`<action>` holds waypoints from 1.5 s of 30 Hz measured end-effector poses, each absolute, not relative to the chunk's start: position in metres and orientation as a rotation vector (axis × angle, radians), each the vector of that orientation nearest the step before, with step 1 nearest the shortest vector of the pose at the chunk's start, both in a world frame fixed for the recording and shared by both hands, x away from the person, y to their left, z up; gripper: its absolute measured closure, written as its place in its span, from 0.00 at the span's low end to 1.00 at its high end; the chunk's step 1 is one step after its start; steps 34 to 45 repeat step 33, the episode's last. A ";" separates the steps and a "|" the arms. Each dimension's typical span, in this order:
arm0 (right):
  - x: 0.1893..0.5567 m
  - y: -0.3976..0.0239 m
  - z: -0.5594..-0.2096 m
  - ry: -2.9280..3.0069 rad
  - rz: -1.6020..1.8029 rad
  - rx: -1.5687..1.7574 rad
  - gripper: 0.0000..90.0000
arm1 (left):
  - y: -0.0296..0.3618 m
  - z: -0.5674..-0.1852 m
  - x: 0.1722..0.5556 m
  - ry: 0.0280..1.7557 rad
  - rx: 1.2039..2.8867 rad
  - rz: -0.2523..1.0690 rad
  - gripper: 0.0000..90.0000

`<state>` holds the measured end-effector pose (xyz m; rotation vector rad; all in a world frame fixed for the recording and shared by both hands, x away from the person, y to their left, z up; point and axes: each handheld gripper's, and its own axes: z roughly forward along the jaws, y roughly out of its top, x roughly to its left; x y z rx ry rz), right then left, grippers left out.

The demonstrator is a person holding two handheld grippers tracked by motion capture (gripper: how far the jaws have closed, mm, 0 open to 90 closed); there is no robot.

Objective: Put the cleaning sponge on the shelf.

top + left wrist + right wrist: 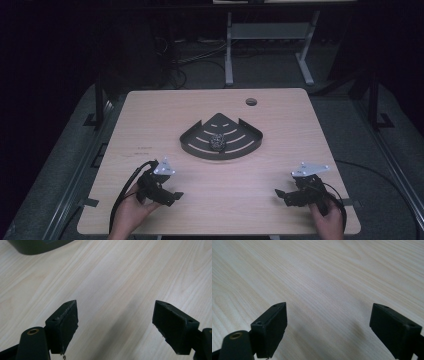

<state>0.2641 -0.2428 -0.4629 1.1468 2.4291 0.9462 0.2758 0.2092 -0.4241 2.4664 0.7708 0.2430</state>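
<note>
High view: dark fan-shaped tray at the table's middle, a small speckled ball in it; left gripper near the front-left corner, right gripper near the front-right.
Left gripper view: jaws wide, empty; tray rim at the top-left.
Right gripper view: jaws wide over bare wood.

The speckled ball in the dark tray is too small to identify — the left gripper view cuts that tray off at its top edge.
</note>
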 end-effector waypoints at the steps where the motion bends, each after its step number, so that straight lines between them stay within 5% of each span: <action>1: 0.264 -0.243 -0.463 2.429 0.946 1.147 0.16 | 0.209 -0.424 0.276 0.771 2.466 0.243 0.22; 45: 0.267 -0.239 -0.460 2.413 0.957 1.137 0.16 | 0.253 -0.437 0.259 0.901 2.368 0.279 0.22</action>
